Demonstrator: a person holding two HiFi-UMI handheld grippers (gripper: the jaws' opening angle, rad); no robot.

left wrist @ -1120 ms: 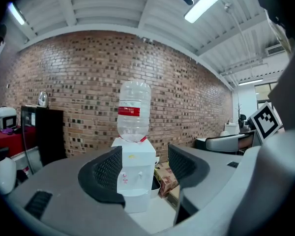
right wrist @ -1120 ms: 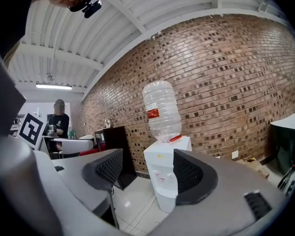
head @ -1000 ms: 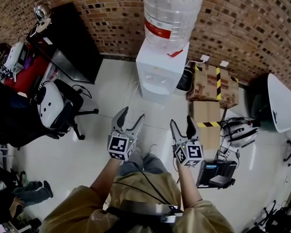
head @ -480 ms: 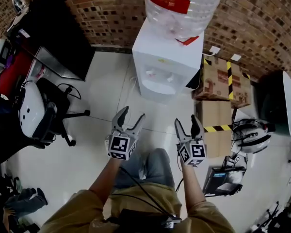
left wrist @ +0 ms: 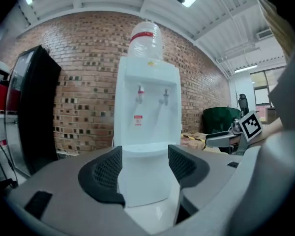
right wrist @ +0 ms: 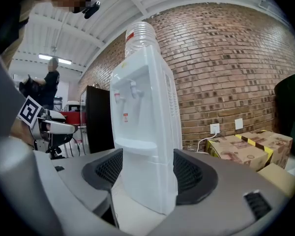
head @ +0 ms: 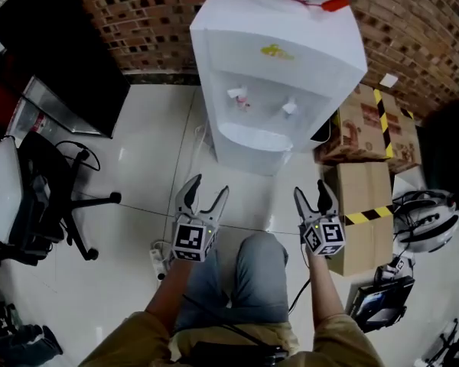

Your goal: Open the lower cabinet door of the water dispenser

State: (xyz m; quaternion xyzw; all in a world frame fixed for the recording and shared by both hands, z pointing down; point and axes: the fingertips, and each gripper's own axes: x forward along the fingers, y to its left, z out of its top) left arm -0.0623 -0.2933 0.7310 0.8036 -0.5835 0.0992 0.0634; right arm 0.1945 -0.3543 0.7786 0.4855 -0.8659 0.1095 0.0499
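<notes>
1. Two grippers held low over the pale floor. Left gripper: jaws spread wide, nothing between them. Right gripper: likewise gaping, empty.
2. Person's knee sits between the grippers, just behind them.
3. Ahead of both tips, apart from them: white water dispenser, upright against the brick wall.
4. Each gripper view shows its lower cabinet door framed in the gap between the jaws, untouched. Door seam too faint to make out.
5. Higher than the jaws: two taps, clear bottle on top.
6. Right of the right gripper, near: cardboard boxes with yellow-black tape.
7. Left of the left gripper, well apart: office chair; black cabinet beyond.
</notes>
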